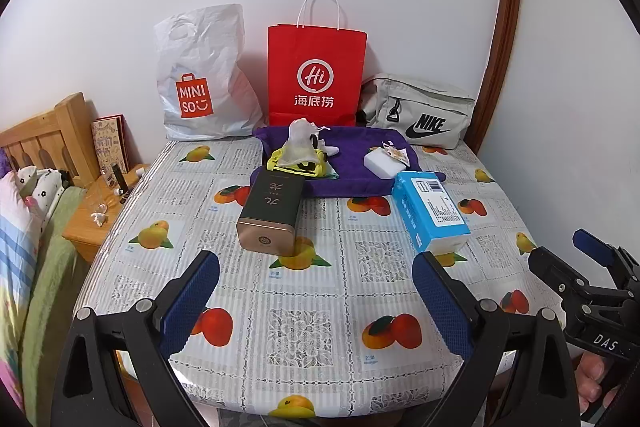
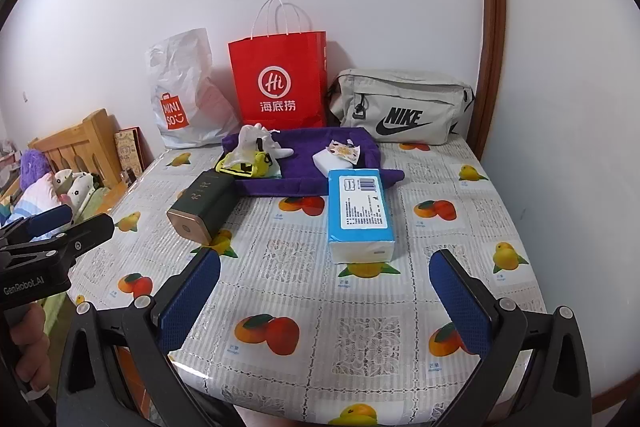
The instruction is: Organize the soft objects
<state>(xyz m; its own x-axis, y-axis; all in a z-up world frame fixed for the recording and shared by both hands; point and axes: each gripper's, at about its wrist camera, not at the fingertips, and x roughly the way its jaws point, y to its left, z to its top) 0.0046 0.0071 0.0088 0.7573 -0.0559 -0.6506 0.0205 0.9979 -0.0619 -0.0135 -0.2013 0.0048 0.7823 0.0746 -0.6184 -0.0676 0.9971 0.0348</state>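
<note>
While both hover over the near edge of the counter [image 1: 320, 291], left gripper [image 1: 316, 291] and right gripper [image 2: 326, 291] sit with jaws spread wide, holding nothing. Soft items lie mid-counter: purple towel [image 1: 352, 163] at the back carrying a mesh pouch [image 1: 298, 145], yellow cloth [image 1: 296, 167] and white sponge [image 1: 382, 161]; blue tissue pack [image 2: 360, 213] overlaps the towel's front edge, dark tin [image 1: 272, 215] lies beside it. Red paper bag [image 1: 316, 75], white plastic bag [image 1: 204, 83] and grey waist bag [image 2: 404, 107] stand along the wall.

Two wrist cameras side by side at the near table [image 1: 320, 347] edge face the back wall, sharing the whole tabletop.
</note>
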